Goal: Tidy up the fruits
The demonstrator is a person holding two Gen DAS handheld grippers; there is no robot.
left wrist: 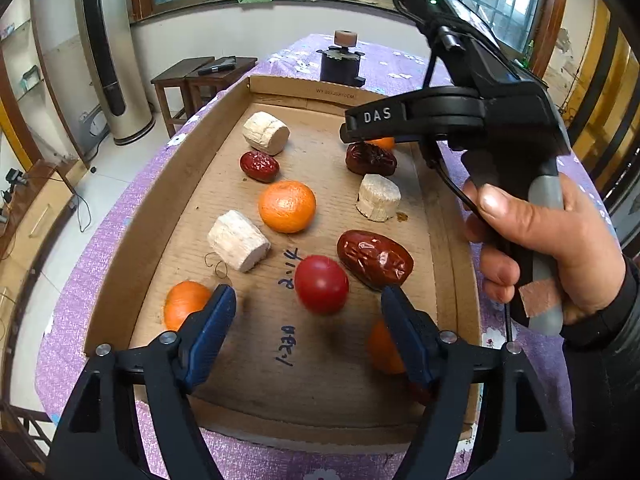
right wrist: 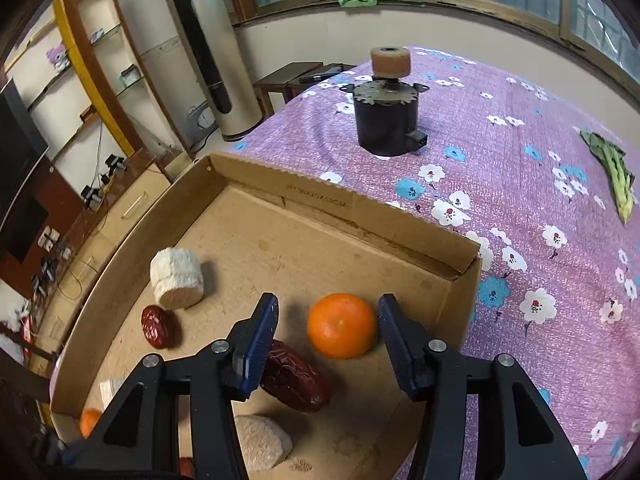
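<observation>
A red tomato [left wrist: 321,284], round with no clear long axis, lies on the floor of the cardboard tray [left wrist: 160,184], in front of the left gripper [left wrist: 308,300], whose fingers [left wrist: 216,316] are spread wide and empty. Beside it a wrinkled red date [left wrist: 374,260] lies with its long axis slanting toward the tray's near right corner. The right gripper [right wrist: 328,320], fingers wide, straddles an orange [right wrist: 342,326] near the tray's far corner on the purple floral worktop [right wrist: 540,152].

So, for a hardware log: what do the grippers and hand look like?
Left gripper and right gripper: black frames, blue ribbed pads, silver pins. The right one has white "DAS" lettering, a black cable and a grey handle, held by a bare hand in a dark sleeve.
</observation>
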